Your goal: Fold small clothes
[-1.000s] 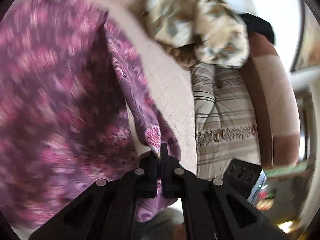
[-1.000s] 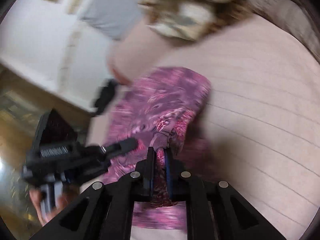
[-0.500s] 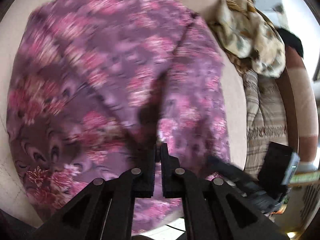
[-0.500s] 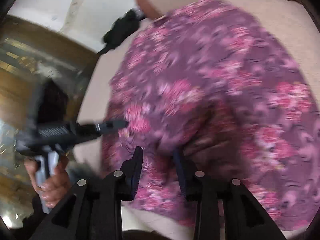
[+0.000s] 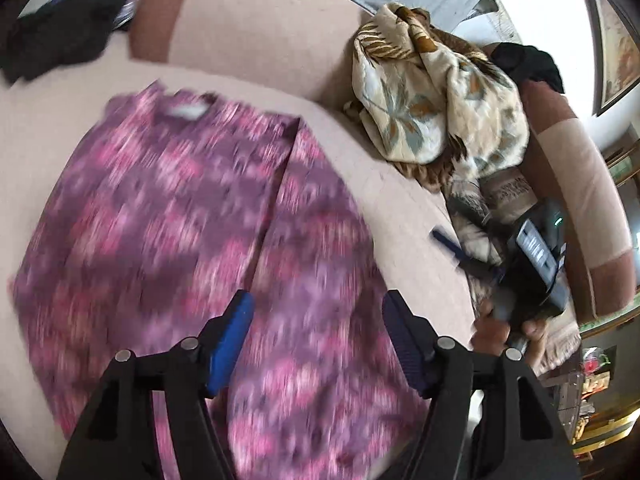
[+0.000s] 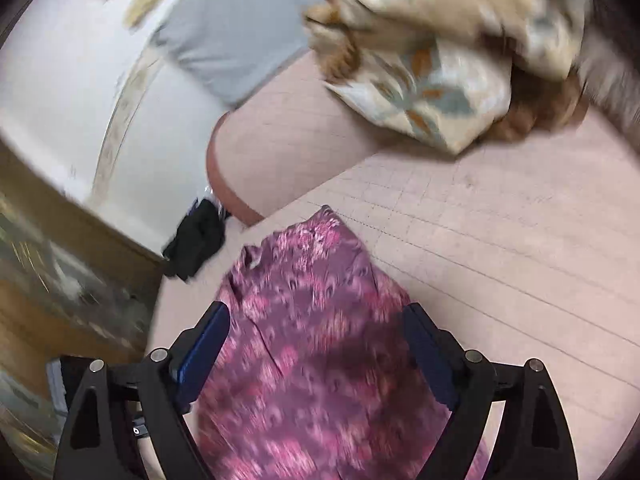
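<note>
A purple garment with pink flowers (image 5: 192,216) lies spread flat on the pink quilted couch seat (image 5: 384,184), one side folded over along a straight edge. My left gripper (image 5: 318,304) hovers above its near end, jaws opening, nothing pinched between the blue pads. In the right wrist view the same garment (image 6: 320,320) runs under my right gripper (image 6: 316,320), whose jaws are also opening wide and hold nothing. The right gripper's body and the hand on it (image 5: 532,280) show at the right of the left wrist view.
A crumpled cream leaf-print cloth (image 5: 432,92) sits at the back right of the seat (image 6: 500,256), over striped cloth. Dark clothing (image 5: 60,40) lies at the couch's far left edge. The backrest (image 5: 256,20) rises behind; floor and furniture lie to the left (image 6: 60,280).
Both grippers were shut on the lifted garment; they laid it flat on the seat, let go, opened their jaws and drew back from it.
</note>
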`<act>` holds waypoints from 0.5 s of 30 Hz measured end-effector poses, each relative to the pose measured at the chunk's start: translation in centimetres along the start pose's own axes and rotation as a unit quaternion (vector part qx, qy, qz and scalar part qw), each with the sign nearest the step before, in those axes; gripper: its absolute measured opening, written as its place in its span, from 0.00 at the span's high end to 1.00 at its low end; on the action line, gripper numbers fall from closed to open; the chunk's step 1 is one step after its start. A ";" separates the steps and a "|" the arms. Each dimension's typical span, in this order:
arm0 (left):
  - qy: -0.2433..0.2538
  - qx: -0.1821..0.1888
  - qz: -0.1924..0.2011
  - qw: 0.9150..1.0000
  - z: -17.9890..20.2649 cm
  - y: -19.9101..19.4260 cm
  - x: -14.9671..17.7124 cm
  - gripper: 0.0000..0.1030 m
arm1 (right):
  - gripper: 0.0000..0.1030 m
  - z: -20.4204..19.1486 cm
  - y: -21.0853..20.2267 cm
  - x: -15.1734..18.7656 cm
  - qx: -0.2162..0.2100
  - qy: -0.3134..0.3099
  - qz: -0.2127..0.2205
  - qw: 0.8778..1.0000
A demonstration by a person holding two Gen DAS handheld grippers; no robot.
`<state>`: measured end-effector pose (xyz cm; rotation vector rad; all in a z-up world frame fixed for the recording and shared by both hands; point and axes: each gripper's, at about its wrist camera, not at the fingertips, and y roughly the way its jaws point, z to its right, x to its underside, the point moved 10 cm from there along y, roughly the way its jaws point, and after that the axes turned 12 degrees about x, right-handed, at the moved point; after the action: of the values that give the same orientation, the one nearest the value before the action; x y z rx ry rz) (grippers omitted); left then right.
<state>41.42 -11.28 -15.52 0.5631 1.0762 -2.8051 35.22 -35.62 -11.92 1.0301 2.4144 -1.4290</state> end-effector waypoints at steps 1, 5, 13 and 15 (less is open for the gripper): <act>-0.009 -0.003 -0.010 1.000 -0.4 1.6 -1.7 0.36 | 0.15 1.1 1.0 -0.1 -0.006 0.014 -0.014 1.000; -0.061 0.006 -0.045 0.997 -2.2 7.6 -7.2 0.36 | 0.32 5.6 6.2 1.5 0.008 0.074 -0.085 0.994; -0.145 -0.037 -0.034 0.988 -7.6 14.6 -13.5 0.36 | 0.51 6.4 9.5 3.2 -0.029 0.139 -0.137 0.980; -0.155 -0.030 -0.039 0.987 -7.8 16.0 -13.7 0.36 | 0.58 6.4 10.0 3.4 -0.042 0.151 -0.146 0.977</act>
<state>59.88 -18.83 -25.87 0.0736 1.1304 -2.7873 37.67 -36.18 -24.05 0.9631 2.9216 -1.3155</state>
